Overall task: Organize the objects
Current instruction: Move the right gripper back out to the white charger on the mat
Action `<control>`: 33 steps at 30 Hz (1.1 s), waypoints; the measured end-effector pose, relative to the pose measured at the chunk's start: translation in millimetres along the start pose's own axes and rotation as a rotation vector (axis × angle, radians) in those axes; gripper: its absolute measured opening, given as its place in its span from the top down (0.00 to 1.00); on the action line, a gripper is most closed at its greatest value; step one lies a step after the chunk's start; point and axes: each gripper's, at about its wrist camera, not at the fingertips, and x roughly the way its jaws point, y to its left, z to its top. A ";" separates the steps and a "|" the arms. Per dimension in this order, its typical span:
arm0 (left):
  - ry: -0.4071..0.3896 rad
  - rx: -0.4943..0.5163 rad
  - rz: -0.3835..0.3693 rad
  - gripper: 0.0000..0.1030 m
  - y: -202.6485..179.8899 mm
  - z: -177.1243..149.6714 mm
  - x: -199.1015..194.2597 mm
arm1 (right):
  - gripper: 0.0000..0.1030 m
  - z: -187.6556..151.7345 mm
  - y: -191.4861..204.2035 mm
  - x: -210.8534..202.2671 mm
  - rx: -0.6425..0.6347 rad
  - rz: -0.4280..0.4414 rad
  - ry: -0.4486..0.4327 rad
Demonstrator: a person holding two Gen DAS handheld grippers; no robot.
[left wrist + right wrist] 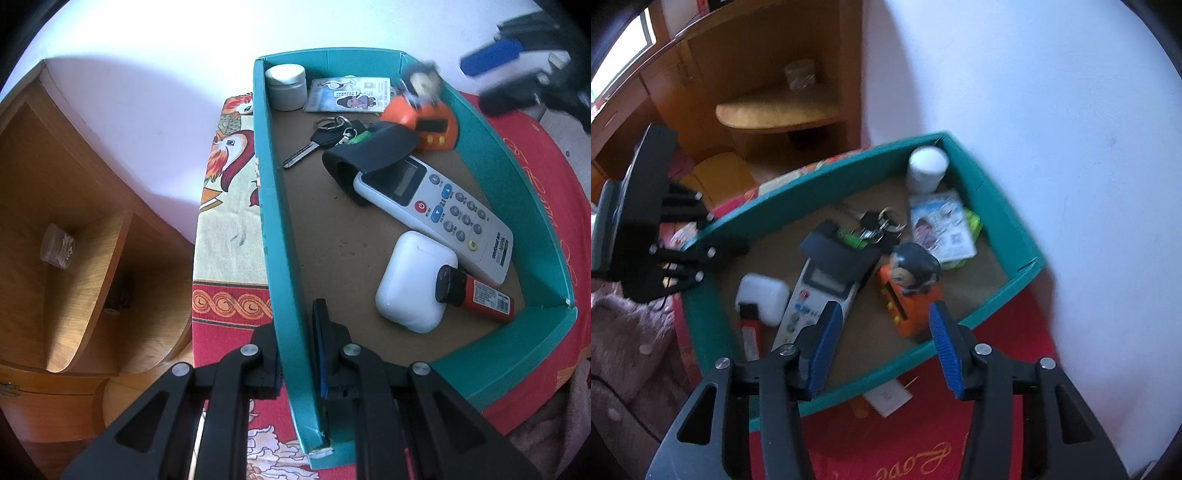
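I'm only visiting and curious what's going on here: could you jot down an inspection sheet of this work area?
Surface: red patterned cloth under a teal box.
Job's things: in the box, a white remote partly in a black sleeve, white earbud case, red tube, keys, white jar, card, orange figure toy.
Clutter: white paper slip outside the box.
Grippers: left gripper shut on the box's wall; right gripper open above the box, empty.
Cables: nothing seen.
Surroundings: white wall, wooden shelf unit.
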 end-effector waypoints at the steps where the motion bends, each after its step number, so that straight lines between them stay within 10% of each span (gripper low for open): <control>1: 0.000 0.001 0.000 0.90 0.0 0.2 0.3 | 0.56 -0.4 2.9 6.0 -0.007 0.017 0.020; 7: 0.000 0.001 0.000 0.90 1.4 1.1 1.4 | 0.76 5.5 13.1 53.4 0.004 0.072 0.127; 17: -0.002 0.000 0.000 0.90 2.1 0.6 2.0 | 0.78 13.9 -7.6 88.0 0.099 -0.041 0.159; 33: -0.004 -0.003 0.002 0.90 3.6 2.0 3.2 | 0.69 -67.0 4.2 2.4 0.307 -0.093 0.005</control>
